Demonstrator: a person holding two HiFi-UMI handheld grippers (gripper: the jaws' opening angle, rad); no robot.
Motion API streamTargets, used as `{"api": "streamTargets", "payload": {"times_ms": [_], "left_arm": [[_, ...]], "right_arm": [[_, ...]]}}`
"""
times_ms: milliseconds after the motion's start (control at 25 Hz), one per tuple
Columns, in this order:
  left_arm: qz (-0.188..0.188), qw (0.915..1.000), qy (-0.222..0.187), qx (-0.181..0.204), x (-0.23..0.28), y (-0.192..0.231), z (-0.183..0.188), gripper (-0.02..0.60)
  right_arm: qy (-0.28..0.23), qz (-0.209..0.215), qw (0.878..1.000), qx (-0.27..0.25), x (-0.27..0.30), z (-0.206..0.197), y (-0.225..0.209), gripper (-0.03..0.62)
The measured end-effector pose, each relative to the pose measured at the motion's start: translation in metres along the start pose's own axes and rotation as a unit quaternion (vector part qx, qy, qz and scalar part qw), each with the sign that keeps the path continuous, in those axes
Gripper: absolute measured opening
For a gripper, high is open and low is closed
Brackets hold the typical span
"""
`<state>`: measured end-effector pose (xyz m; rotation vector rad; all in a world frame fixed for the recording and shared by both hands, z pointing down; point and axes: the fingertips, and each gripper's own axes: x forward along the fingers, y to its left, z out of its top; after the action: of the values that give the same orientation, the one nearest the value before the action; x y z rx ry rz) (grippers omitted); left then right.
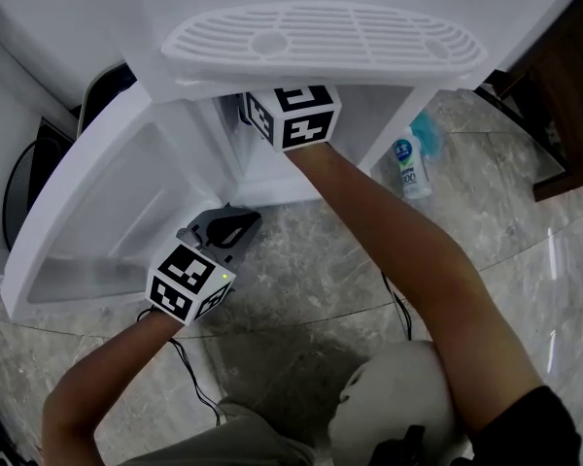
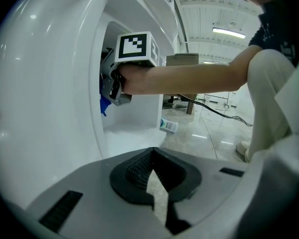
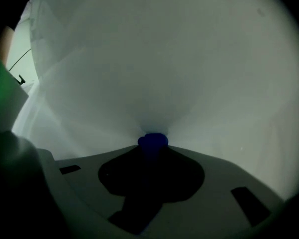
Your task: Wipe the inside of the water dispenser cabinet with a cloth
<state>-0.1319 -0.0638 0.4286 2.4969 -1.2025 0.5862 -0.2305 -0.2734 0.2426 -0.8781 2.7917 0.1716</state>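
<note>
The white water dispenser (image 1: 321, 37) stands with its lower cabinet (image 2: 132, 128) open. My right gripper (image 3: 152, 151) reaches into that cabinet; in the head view only its marker cube (image 1: 291, 115) shows under the drip tray. Its jaws are shut on a blue cloth (image 3: 152, 142), which presses against the white inner wall (image 3: 154, 73). The left gripper view shows a corner of the blue cloth (image 2: 104, 103) below the same gripper. My left gripper (image 1: 241, 221) is shut with nothing between its jaws, next to the edge of the open door (image 1: 97, 212).
A small bottle with a blue label (image 1: 408, 168) lies on the marble floor (image 1: 301, 280) to the right of the cabinet. Dark cables (image 1: 400, 309) run across the floor. A dark wooden unit (image 1: 564, 76) stands at the far right.
</note>
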Motion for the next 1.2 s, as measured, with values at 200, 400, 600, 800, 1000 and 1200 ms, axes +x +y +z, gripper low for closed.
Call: {"api": "streamTargets", "payload": {"times_ms": [200,400,600,800,1000,1200], "left_arm": [[0.000,1.0000,-0.002,-0.002,0.000,0.000,0.000,0.007],[-0.004,1.0000,0.001,0.001,0.001,-0.003,-0.001,0.007],[0.000,1.0000,0.004,0.001,0.000,-0.001,-0.004,0.008],[-0.001,1.0000,0.002,0.003,0.002,-0.001,-0.001,0.008],[-0.002,1.0000,0.001,0.005,0.004,-0.002,0.000,0.006],[0.006,0.9999,0.000,0.010,0.000,0.004,0.004,0.008]], "right_arm": [[0.000,0.010,1.000,0.005,-0.012,0.003,0.010,0.091],[-0.001,0.006,1.000,-0.007,-0.004,0.000,0.004,0.091],[0.002,0.003,1.000,-0.012,0.000,0.000,0.000,0.091],[0.008,0.011,1.000,-0.001,-0.013,-0.003,0.009,0.089],[0.010,0.015,1.000,-0.014,-0.005,-0.003,0.005,0.089],[0.028,0.022,0.999,-0.009,-0.002,-0.007,0.004,0.089]]}}
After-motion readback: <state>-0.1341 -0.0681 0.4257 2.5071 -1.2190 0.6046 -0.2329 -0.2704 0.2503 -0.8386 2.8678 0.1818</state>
